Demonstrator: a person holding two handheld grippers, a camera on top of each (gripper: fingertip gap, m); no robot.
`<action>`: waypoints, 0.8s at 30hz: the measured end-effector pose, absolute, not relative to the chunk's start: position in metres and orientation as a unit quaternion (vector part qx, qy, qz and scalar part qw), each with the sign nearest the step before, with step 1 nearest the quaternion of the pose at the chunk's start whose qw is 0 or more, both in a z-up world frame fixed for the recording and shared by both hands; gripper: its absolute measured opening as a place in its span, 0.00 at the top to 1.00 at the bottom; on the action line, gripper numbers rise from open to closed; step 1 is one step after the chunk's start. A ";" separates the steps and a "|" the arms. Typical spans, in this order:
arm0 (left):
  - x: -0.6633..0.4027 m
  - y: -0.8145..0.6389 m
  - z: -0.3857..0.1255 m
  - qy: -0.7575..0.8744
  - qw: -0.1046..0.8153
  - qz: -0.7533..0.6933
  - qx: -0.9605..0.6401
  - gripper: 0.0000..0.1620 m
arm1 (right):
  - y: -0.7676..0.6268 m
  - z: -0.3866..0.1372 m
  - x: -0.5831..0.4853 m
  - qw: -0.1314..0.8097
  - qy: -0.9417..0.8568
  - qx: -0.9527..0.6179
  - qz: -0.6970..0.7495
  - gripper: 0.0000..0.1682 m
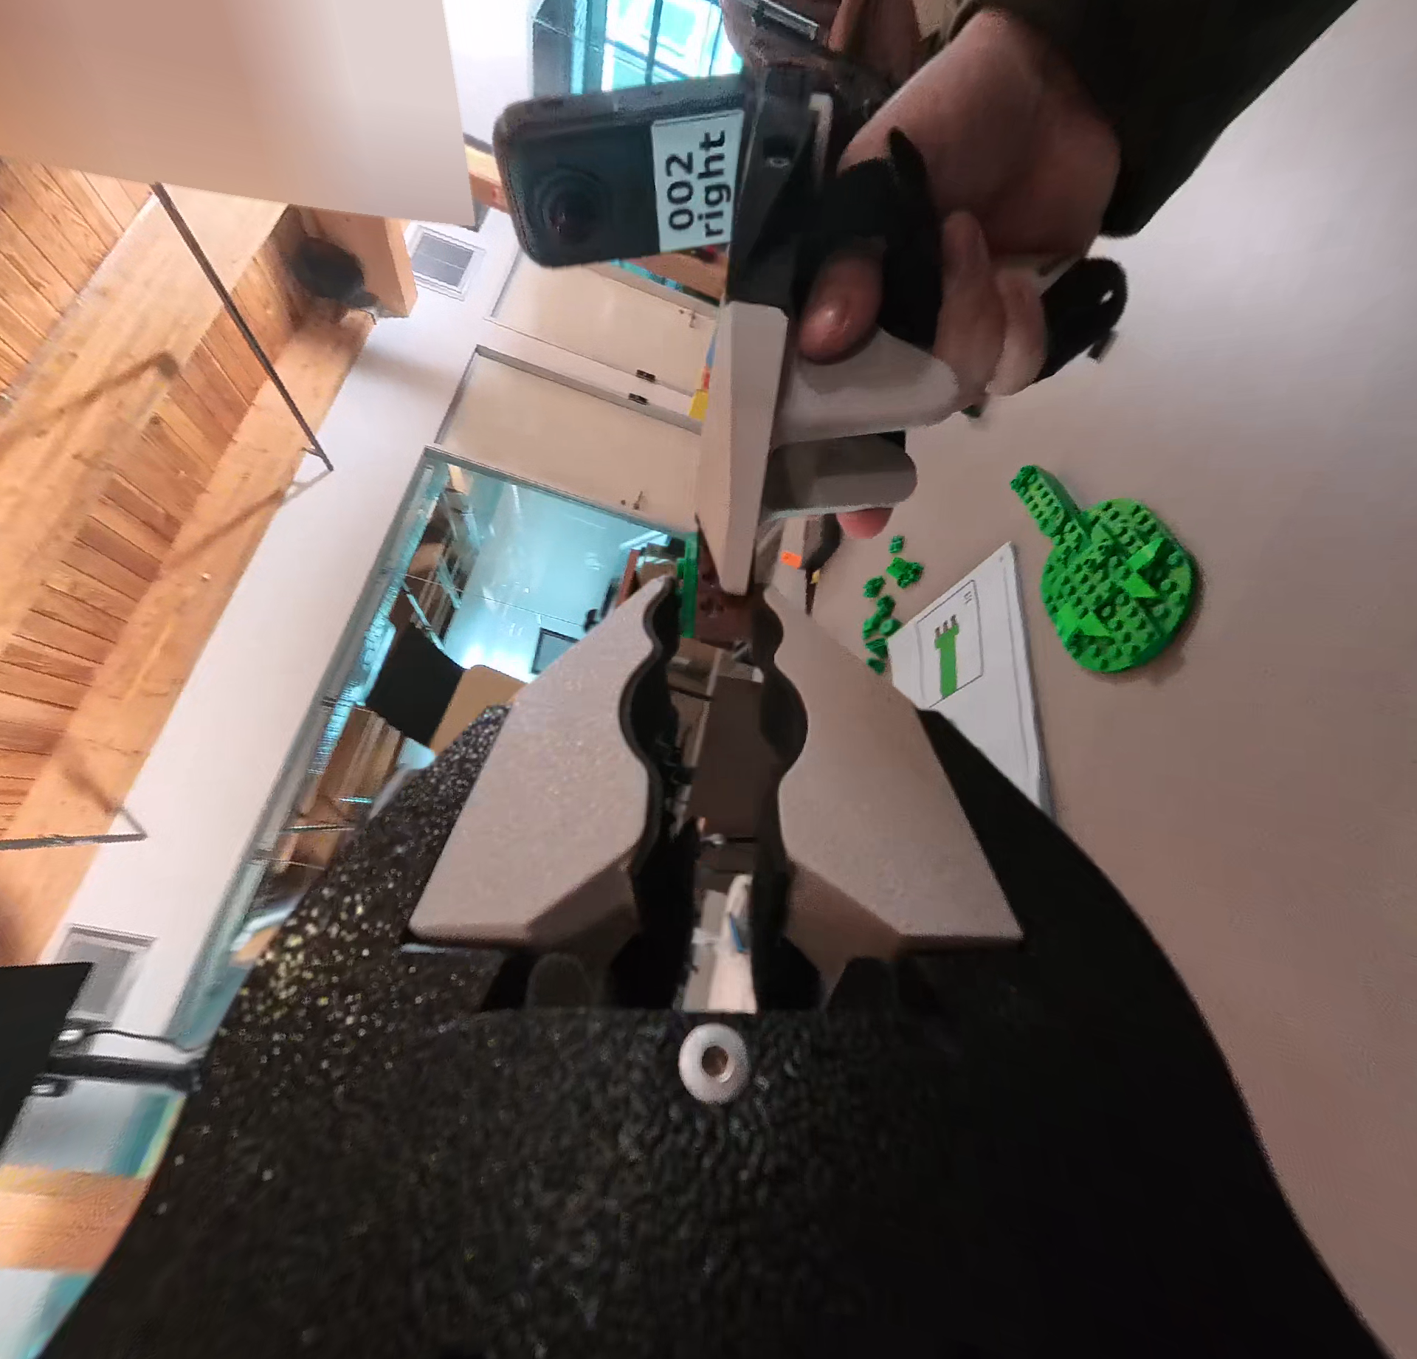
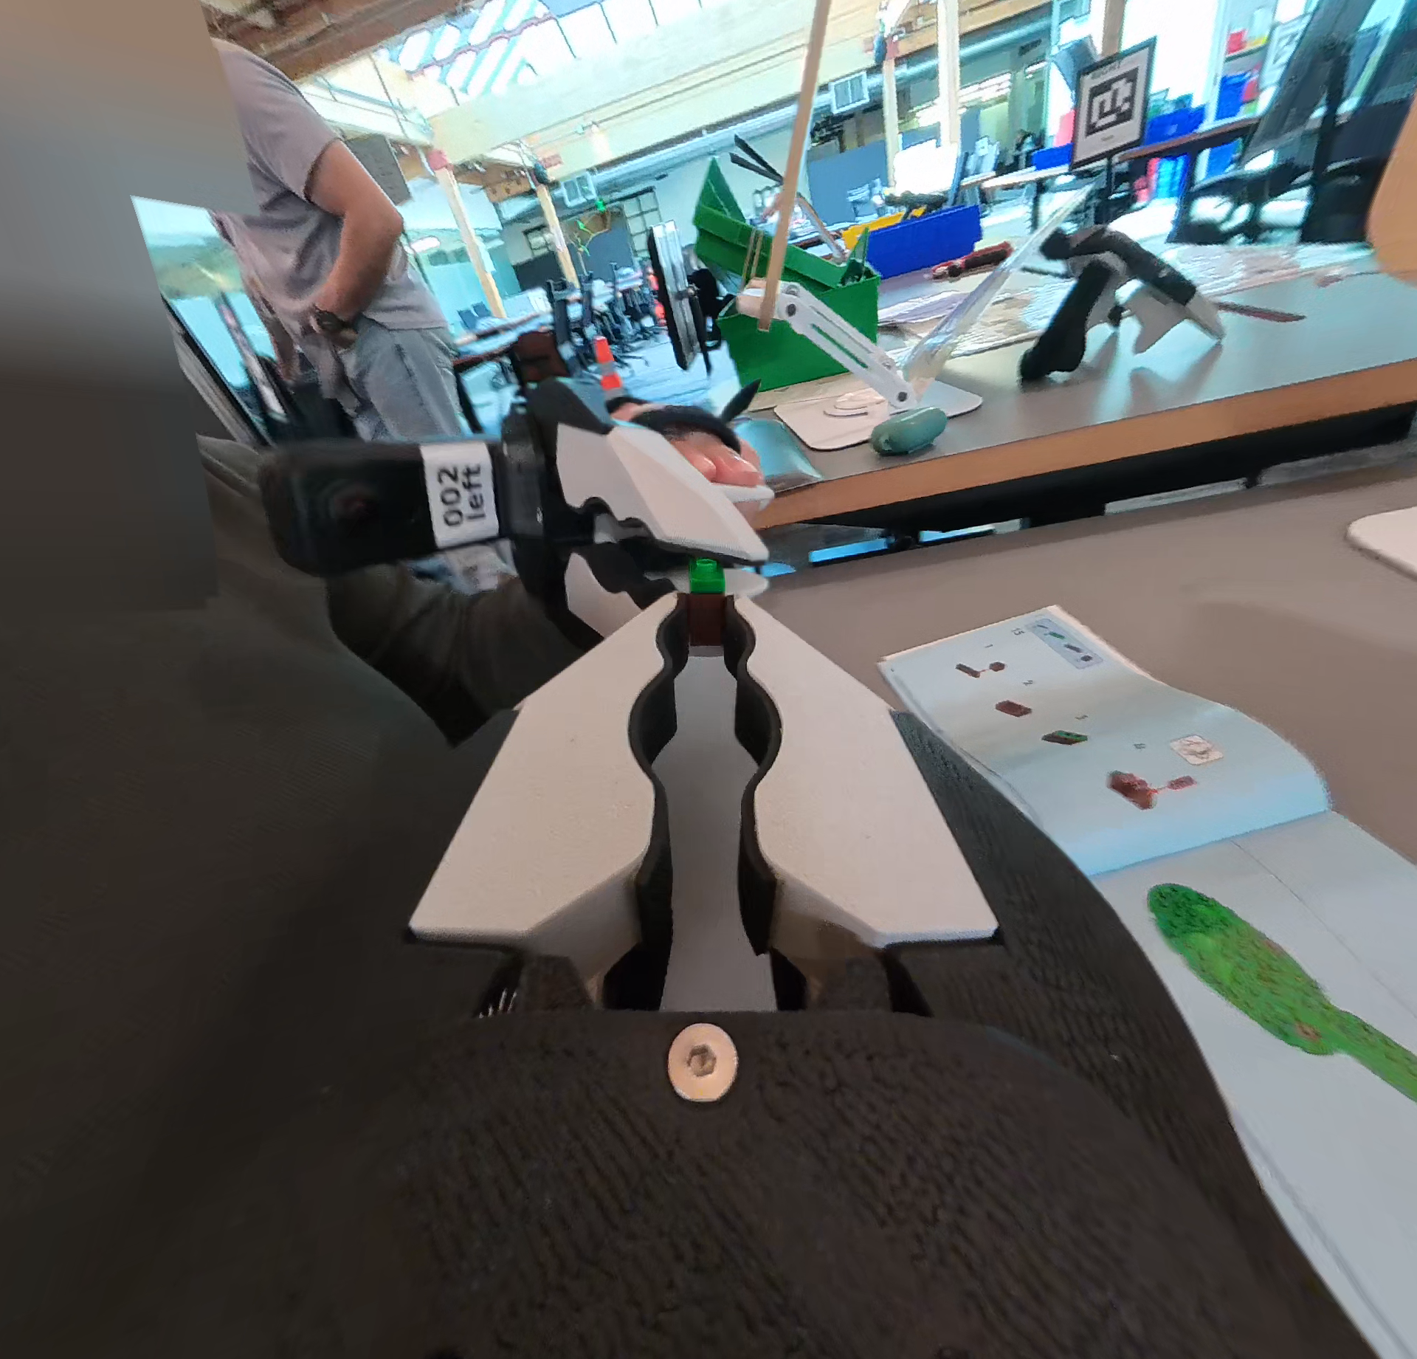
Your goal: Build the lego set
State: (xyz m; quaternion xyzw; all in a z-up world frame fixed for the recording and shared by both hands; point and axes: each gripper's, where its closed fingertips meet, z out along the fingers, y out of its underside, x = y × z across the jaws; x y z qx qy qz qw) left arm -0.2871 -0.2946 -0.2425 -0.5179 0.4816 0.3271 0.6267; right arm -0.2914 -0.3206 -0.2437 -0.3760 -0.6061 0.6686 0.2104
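Note:
My right gripper (image 2: 705, 616) is shut on a small brown brick (image 2: 705, 623) at its fingertips, held in the air above the table. My left gripper (image 2: 713, 572) comes in from the left and is shut on a small green brick (image 2: 705, 575) that sits right on top of the brown one. In the left wrist view, my left gripper (image 1: 717, 605) has the green brick (image 1: 688, 582) and the brown brick (image 1: 721, 613) at its tips, with my right gripper (image 1: 734, 582) meeting it from above. A round green baseplate build (image 1: 1116, 593) lies on the table.
Loose green pieces (image 1: 889, 593) lie beside the open instruction booklet (image 1: 974, 655), also in the right wrist view (image 2: 1096, 732). The grey table (image 1: 1227, 900) carries these. A second table behind holds a green bin (image 2: 797, 302) and a spare gripper (image 2: 1112, 287). A person (image 2: 337, 248) stands at the left.

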 end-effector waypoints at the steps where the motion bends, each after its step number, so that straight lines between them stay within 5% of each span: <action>1: -0.288 -0.294 -0.244 0.475 0.630 0.307 -0.532 0.91 | -0.319 -0.245 -0.293 0.238 -0.616 -0.369 0.654 0.94; 4: -0.289 -0.294 -0.243 0.433 0.665 0.201 -0.574 0.90 | -0.320 -0.233 -0.287 0.353 -0.643 -0.288 0.616 0.72; 10: -0.277 -0.312 -0.226 0.388 0.720 -0.033 -0.574 0.90 | -0.333 -0.215 -0.268 0.471 -0.659 -0.140 0.570 0.80; 24: -0.255 -0.325 -0.221 0.411 0.730 -0.095 -0.538 0.90 | -0.343 -0.211 -0.262 0.476 -0.674 -0.091 0.558 0.91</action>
